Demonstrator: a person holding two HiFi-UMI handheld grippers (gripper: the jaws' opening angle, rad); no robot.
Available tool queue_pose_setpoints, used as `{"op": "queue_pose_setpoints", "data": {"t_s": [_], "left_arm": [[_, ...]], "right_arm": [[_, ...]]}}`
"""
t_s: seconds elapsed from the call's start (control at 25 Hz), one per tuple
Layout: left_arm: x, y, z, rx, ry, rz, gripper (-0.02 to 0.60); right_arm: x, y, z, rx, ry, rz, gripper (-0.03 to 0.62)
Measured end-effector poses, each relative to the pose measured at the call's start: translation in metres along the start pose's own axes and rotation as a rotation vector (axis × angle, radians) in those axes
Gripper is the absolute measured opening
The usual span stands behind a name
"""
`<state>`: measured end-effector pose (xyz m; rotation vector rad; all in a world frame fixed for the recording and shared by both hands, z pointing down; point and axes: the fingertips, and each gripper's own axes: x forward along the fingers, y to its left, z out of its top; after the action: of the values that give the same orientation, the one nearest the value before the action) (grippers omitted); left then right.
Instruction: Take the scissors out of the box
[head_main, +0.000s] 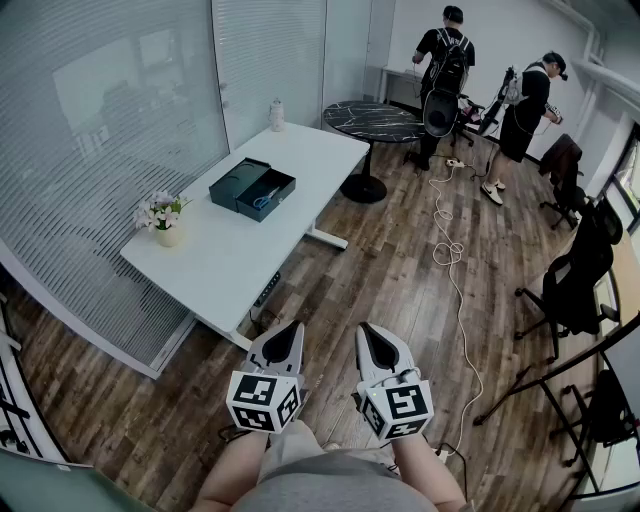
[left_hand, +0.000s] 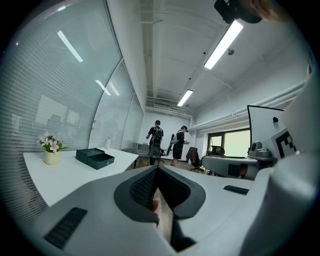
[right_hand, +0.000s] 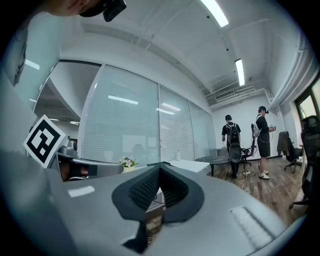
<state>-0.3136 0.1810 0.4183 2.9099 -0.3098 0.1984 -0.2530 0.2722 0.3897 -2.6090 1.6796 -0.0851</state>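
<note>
Both tools hang low over the wood-plank floor (head_main: 400, 280), short of the table (head_main: 220, 270). Left hand-held gripper (head_main: 292, 330): jaws together, nothing btwn its ribbed black pads (left_hand: 142, 187). Right hand-held gripper (head_main: 370, 333): same, jaws together, empty. Both have smooth grey shells w/ a marker cube at the back.

Key relation: the scissors (head_main: 263, 201) lie ahead & to the left of both tools, well apart from them, so the left one is nearer. The table is a white, flat, smooth rectangle running away along the glass wall. A pale vase (head_main: 166, 236) of flowers stands at its near corner on the glass side.

About mid-length, closer to the glass-side edge than the room-side edge, sits the box (head_main: 280, 203). It's dark, rigid, shallow & open, w/ its matching lid (head_main: 232, 182) touching it on the glass side. The scissors lie flat inside; blue handles show, prob. plastic. They're too small here to tell which way the long axis runs, so I'd judge the approach needs a closer look first.

Farther on, 1 small bottle (head_main: 277, 115) stands by the far edge. Beyond it is a round dark marbled side table (head_main: 372, 122), then 2 people (head_main: 440, 70) at the room's end.
</note>
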Motion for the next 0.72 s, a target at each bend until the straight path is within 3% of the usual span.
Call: {"op": "queue_pose_setpoints", "data": {"t_s": [0.72], "left_arm": [[0.003, -0.017, -0.007, 0.002, 0.0, 0.006, 0.006]], "right_arm": [[-0.014, -0.009, -0.01, 0.018, -0.001, 0.023, 0.009]]}}
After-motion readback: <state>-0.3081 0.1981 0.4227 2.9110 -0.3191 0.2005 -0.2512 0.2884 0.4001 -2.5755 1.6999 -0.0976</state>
